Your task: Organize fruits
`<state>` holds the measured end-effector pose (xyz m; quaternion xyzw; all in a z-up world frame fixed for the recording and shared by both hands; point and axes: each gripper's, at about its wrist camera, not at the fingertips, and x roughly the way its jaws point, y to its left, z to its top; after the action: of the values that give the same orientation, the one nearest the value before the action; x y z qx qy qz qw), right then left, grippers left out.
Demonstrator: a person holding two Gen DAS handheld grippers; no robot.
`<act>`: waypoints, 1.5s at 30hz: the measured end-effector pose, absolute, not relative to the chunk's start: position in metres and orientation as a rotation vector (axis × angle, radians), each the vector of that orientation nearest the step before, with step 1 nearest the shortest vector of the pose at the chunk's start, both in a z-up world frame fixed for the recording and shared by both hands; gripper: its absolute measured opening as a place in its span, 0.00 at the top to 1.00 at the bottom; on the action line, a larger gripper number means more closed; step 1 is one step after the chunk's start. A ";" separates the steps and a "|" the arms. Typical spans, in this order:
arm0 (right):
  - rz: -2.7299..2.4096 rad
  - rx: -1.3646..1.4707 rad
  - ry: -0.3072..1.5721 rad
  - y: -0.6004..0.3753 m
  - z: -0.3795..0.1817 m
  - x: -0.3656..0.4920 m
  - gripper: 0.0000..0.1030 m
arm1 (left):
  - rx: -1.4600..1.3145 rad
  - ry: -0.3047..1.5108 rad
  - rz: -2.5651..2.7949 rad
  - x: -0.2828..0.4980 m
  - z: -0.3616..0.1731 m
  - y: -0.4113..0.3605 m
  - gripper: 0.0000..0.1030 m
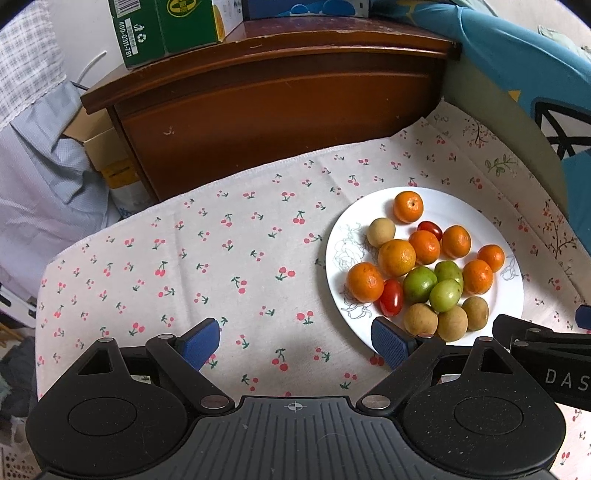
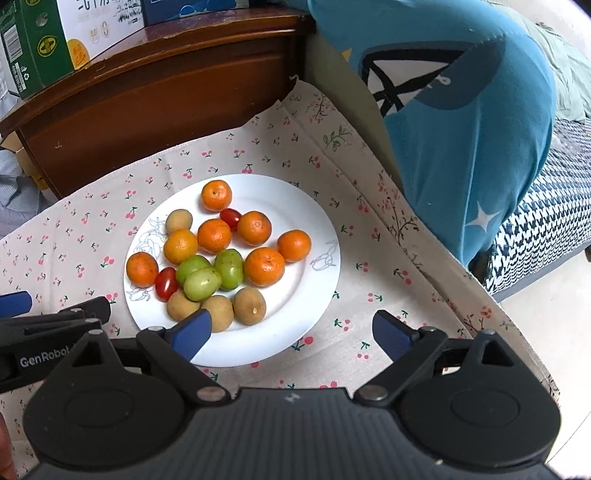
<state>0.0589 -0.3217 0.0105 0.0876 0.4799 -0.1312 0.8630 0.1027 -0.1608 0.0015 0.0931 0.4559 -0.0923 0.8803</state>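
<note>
A: Fruit status?
B: All on plate [image 2: 288, 332], mixed: oranges [image 2: 264, 272], green ones [image 2: 202, 283], brown ones [image 2: 249, 305], tomatoes [image 2: 166, 284]. No sorting by kind visible.
A: Claws?
B: Left claw [image 1: 301, 345] & right claw [image 2: 291, 334] both spread, empty, at plate's near edge.

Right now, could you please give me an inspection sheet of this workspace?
Surface: cherry-print cloth, flat, bare left of the plate.
Job's things: white plate holding seven oranges, three green fruits, four brown fruits and two red tomatoes, all mixed.
Clutter: nothing seen on the cloth.
Grippers: left gripper open, empty, beside the plate's near-left edge; right gripper open, empty, over the plate's near rim.
Cables: a white one by the wall.
Surroundings: wooden cabinet with boxes behind; blue cushion to the right.
</note>
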 end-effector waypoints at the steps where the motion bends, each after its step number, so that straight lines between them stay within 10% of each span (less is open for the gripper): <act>1: -0.276 0.185 1.007 -0.322 0.010 0.059 0.09 | 0.197 0.951 -0.193 0.103 0.001 -0.161 0.12; 45: -0.204 0.163 0.982 -0.302 0.010 0.044 0.09 | 0.238 0.912 -0.139 0.080 0.010 -0.141 0.12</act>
<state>0.0441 -0.3021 0.0096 0.0778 0.4700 -0.0976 0.8738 0.0796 -0.1409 0.0102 0.1146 0.4391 -0.0668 0.8886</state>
